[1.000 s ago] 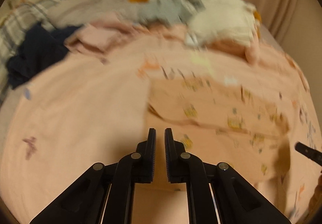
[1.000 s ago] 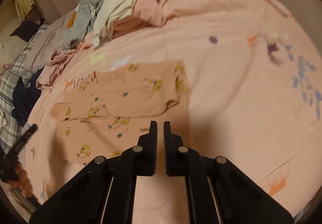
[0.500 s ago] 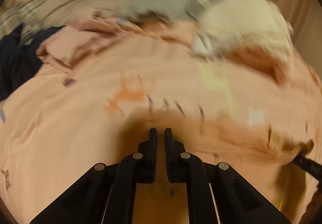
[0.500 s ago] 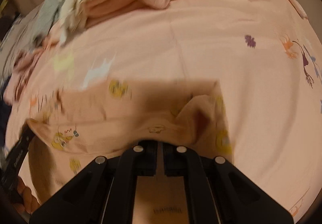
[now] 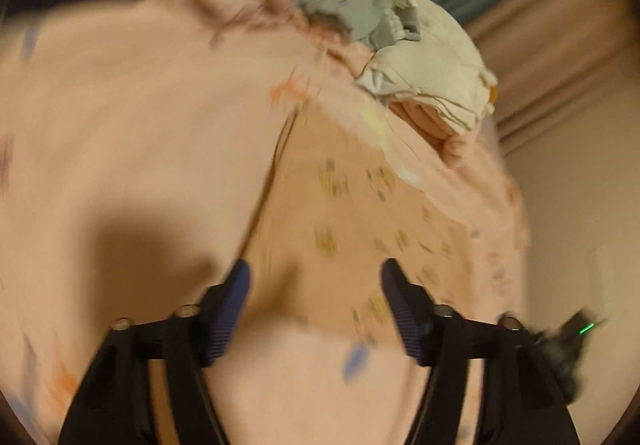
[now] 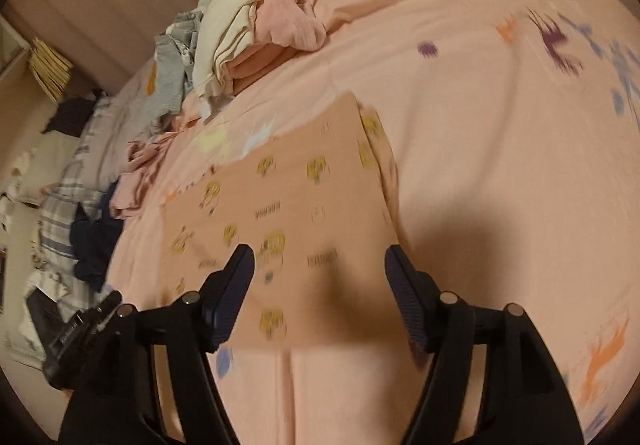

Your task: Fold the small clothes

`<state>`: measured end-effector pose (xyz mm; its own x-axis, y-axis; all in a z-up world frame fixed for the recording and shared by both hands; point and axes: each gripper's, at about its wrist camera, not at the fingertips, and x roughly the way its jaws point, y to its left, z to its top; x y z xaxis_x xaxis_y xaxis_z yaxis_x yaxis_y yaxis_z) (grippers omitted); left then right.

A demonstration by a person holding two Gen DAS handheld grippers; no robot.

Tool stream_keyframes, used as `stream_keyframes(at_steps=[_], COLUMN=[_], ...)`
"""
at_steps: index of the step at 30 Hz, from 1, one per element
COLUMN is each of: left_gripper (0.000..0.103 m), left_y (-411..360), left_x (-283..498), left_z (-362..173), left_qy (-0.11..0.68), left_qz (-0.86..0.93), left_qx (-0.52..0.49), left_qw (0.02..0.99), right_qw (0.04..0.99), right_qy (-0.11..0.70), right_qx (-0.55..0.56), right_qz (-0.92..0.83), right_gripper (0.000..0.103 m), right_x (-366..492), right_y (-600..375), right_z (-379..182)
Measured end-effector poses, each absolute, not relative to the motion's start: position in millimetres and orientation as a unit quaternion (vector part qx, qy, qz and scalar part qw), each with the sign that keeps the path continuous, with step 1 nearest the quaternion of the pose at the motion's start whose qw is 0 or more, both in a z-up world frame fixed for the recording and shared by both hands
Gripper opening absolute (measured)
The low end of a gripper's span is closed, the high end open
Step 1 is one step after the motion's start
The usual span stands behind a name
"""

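The folded peach garment [image 6: 304,213] lies flat on the bed [image 6: 480,125]. Both the left tongs [image 5: 314,309] and right tongs [image 6: 320,285] have just spread, empty, over its near edge.

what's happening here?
A person with a gripper in each hand is folding a peach printed garment on a pink bedsheet. Both the left gripper and right gripper have just been opening, with nothing between the jaws; the garment lies flat as a folded rectangle. A pile of unfolded clothes waits behind.
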<state>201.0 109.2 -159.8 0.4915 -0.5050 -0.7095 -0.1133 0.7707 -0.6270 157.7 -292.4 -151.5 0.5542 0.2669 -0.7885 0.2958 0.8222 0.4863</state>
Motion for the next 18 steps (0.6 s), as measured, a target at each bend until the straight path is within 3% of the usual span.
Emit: stream_keyframes(at_steps=[8,18], left_gripper=[0.070,0.070], left_y=[89.7,74.1], left_x=[171.7,205.0], left_z=[-208.8,-225.0], left_qy=[0.519,0.504], left_qz=[-0.130,-0.139], left_qx=[-0.389,-0.449], left_qw=[0.750,0.724], right_qw=[0.770,0.760], right_qy=[0.509,0.492], right_qx=[0.384,0.424], right_qz=[0.012,0.012], right_gripper=[0.068,0.067], right_x=[114.5,142.6], right_y=[-273.0,-278.4], right_z=[-208.4,-217.3])
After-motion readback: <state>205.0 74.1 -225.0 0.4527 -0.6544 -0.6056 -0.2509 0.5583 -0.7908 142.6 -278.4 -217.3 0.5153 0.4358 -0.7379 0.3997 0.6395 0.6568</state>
